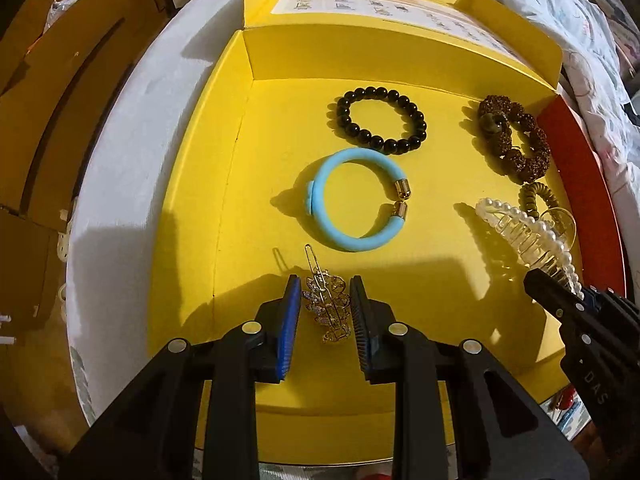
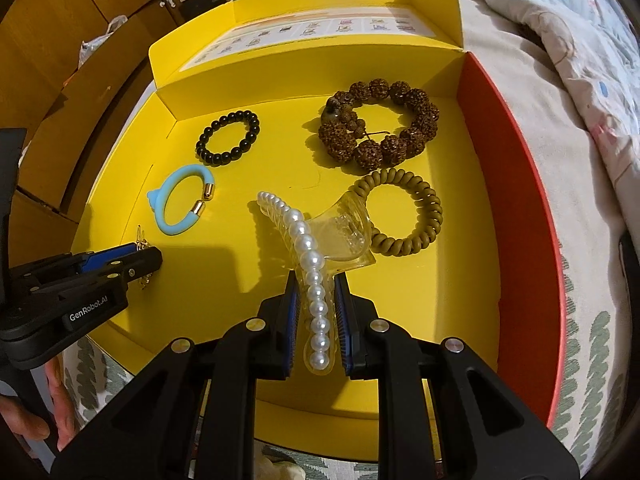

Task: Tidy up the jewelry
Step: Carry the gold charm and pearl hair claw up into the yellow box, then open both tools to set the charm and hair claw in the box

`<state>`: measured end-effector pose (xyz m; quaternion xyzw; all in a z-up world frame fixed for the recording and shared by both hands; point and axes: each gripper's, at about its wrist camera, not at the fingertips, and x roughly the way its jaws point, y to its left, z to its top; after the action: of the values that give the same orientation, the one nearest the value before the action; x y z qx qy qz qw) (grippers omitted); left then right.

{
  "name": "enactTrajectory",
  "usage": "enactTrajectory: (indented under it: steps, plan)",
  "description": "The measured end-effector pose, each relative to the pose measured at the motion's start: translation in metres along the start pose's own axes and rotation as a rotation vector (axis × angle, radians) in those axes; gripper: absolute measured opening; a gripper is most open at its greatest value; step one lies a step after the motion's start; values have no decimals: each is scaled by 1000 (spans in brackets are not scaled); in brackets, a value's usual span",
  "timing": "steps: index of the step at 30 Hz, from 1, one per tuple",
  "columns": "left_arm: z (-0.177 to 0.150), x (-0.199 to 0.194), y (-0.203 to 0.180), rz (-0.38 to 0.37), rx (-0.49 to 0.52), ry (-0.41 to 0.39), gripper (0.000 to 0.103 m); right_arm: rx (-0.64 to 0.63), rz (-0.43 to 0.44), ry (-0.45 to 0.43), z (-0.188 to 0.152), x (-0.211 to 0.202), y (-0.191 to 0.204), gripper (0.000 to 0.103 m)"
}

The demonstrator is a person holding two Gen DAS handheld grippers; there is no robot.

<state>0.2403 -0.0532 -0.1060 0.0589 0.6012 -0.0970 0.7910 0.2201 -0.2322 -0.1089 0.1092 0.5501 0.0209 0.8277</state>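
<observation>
A yellow box [image 1: 192, 208] [image 2: 440, 280] holds the jewelry. My left gripper [image 1: 326, 286] is shut on a gold leaf hair clip [image 1: 328, 308] near the box's front left; the clip peeks out beside it in the right wrist view [image 2: 141, 240]. My right gripper [image 2: 316, 280] is shut on a clear pearl-trimmed claw clip [image 2: 308, 248] [image 1: 532, 236]. On the box floor lie a blue bangle [image 1: 352, 200] [image 2: 180, 204], a black bead bracelet [image 1: 380, 120] [image 2: 228, 136], a brown seed-bead bracelet [image 1: 516, 140] [image 2: 380, 124] and an olive spiral hair tie [image 2: 404, 212] [image 1: 538, 198].
The box has a red outer right wall [image 2: 516, 208] and an open lid [image 2: 320, 24] with a printed sheet at the back. It rests on patterned bedding [image 2: 580, 92]. Brown cabinets [image 1: 60, 100] stand to the left.
</observation>
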Motion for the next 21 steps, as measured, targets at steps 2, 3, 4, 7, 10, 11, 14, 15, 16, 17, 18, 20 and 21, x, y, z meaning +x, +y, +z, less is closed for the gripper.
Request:
enactTrajectory:
  steps: [2, 3, 4, 7, 10, 11, 14, 15, 16, 17, 18, 20, 21]
  plan:
    - [-1, 2, -1, 11, 3, -10, 26, 4, -3, -3, 0, -1, -3, 19]
    - [-1, 1, -1, 12, 4, -13, 26, 7, -5, -5, 0, -1, -4, 19]
    - [-3, 1, -2, 12, 5, -13, 26, 8, -6, -4, 1, -1, -5, 19]
    - [-4, -1, -3, 16, 7, -19, 26, 16, -7, -3, 1, -2, -9, 21]
    - [-5, -3, -3, 9, 5, -25, 26, 17, -4, -9, 2, -5, -9, 22]
    - [-5, -4, -3, 9, 6, -26, 26, 15, -5, -9, 2, -5, -9, 22]
    - [-5, -8, -3, 8, 9, -29, 26, 8, -9, -19, 2, -8, -8, 22]
    - [-3, -10, -1, 5, 9, -29, 26, 6, -11, -21, 2, -8, -8, 22]
    - [-2, -11, -2, 1, 11, -32, 27, -1, -16, -23, 2, -9, -7, 22]
    - [-3, -12, -2, 1, 11, -34, 27, -4, -21, -26, 2, -10, -7, 22]
    - [-3, -12, -2, 0, 11, -36, 26, -4, -27, -28, 2, -11, -8, 23]
    - [-3, -14, 0, -3, 11, -41, 27, -12, -37, -31, 2, -12, -7, 25]
    - [-3, -15, 1, -3, 10, -43, 27, -16, -40, -34, 1, -12, -7, 25]
